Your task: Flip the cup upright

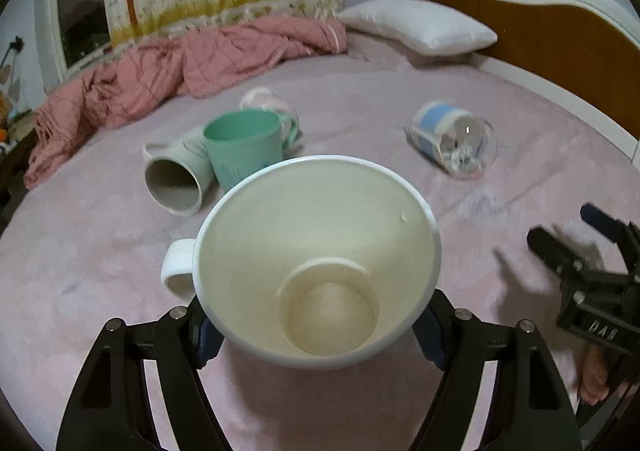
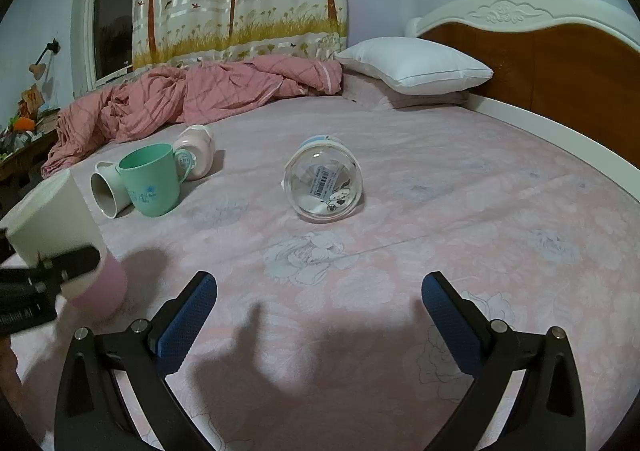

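Observation:
My left gripper (image 1: 320,335) is shut on a white mug with a pink base (image 1: 320,251), mouth up and tilted toward the camera, handle to the left. The same mug (image 2: 52,219) shows at the left edge of the right wrist view, held above the bed. My right gripper (image 2: 320,315) is open and empty, low over the pink sheet; it also shows in the left wrist view (image 1: 576,247). A clear glass cup with a blue band (image 2: 324,183) (image 1: 452,139) lies on its side ahead of it.
A green mug (image 1: 244,147) (image 2: 152,183) stands upright. A grey mug (image 1: 176,179) (image 2: 106,187) and a pale pink cup (image 2: 196,151) lie on their sides beside it. A crumpled pink quilt (image 2: 180,99), white pillow (image 2: 416,65) and wooden headboard (image 2: 560,67) bound the bed.

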The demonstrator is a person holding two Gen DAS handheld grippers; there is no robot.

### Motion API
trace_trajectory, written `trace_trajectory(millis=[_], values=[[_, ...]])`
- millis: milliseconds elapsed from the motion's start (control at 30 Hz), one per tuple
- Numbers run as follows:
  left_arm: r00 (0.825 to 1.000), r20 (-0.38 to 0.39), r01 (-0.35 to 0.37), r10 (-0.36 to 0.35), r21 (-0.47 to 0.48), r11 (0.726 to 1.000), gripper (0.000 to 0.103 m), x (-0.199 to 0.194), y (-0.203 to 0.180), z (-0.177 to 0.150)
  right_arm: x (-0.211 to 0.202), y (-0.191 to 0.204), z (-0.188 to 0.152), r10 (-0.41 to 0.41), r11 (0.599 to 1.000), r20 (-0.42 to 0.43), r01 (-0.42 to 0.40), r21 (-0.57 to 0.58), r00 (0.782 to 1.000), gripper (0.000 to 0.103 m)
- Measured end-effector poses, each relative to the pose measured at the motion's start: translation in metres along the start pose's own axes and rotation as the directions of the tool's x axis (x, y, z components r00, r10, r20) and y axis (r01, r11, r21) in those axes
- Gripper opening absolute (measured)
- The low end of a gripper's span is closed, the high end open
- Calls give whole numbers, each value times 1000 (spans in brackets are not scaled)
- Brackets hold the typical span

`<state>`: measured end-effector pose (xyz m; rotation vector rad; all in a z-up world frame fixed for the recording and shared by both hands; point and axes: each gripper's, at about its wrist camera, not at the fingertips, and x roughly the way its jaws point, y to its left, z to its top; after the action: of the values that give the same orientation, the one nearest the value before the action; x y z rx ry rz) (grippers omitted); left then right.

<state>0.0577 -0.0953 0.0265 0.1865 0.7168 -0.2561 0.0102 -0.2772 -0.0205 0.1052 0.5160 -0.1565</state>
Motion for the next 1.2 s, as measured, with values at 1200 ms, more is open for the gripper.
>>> trace_trajectory(millis=[1200], values=[[910,367,-97,194,-267,959,103,-87,84,-73,-23,29,-3,167,978,72,-156,-140,983,103]])
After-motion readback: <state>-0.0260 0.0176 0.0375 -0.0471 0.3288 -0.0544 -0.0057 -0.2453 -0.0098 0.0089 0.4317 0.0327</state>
